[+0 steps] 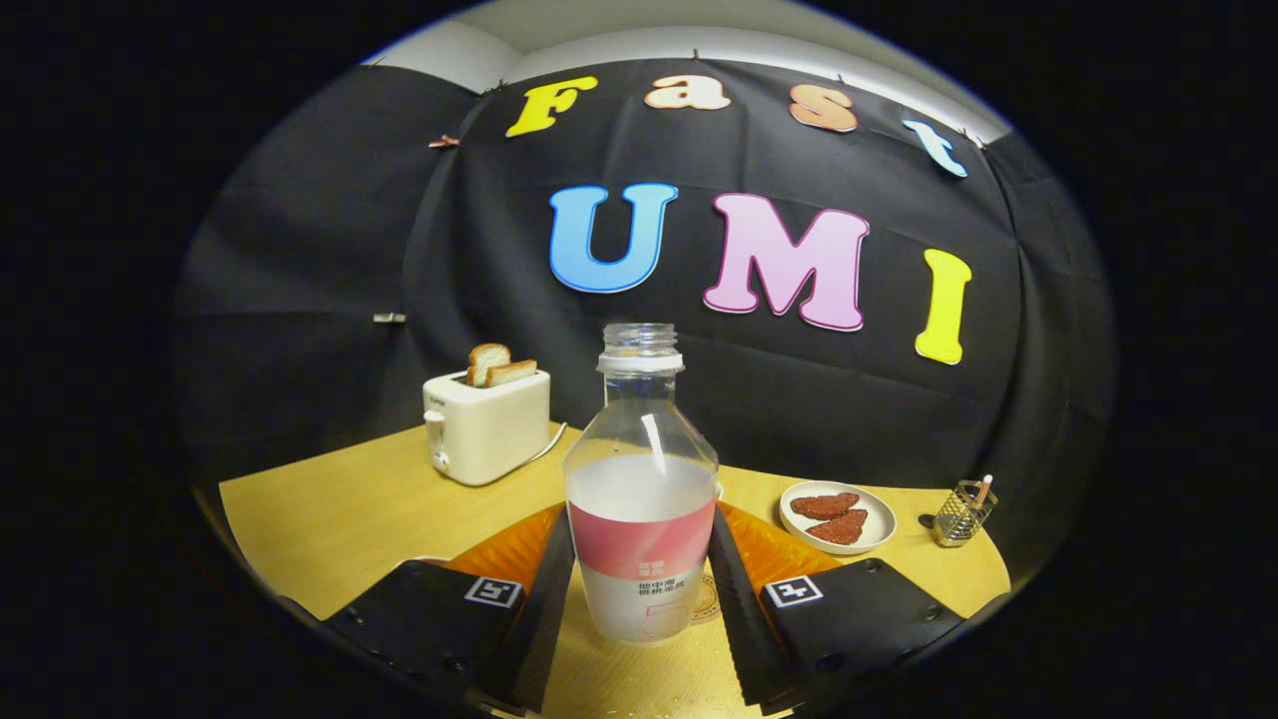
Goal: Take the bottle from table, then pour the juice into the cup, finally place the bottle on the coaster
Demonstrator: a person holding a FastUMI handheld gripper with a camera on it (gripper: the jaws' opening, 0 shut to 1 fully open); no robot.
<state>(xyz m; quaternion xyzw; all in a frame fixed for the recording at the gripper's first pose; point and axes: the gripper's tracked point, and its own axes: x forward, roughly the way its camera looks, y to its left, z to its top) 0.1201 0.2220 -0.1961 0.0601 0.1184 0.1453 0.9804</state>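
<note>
The bottle [641, 489] is standing upright on the worktop [339, 509], uncapped and roughly half full of pale juice, and it is sitting squarely between the two fingers of the gripper [641, 589]. The jaws are lying along either side of its labelled lower body, appearing to be touching or very nearly touching it; whether both are actually pressing is not something that can be told from here.

Judging by this, the step in hand is either the taking of the bottle or the setting-down of it. A round coaster [707, 597] is peeking out at the foot of the bottle on its right, and whether the base is resting on it or just beside it is unclear. No cup can be made out.

To do the step well, the fingers should be bearing evenly on the label band, low on the body, and the bottle should be kept upright since the mouth is open. If lifting, the rise should be slow and straight, with no tilt until it is over the cup.

Beyond the bottle, a toaster [486, 429] with toast is standing to the left, and a plate [884, 527] of reddish-brown slices and a small wire holder [961, 514] are lying well apart to the right.
</note>
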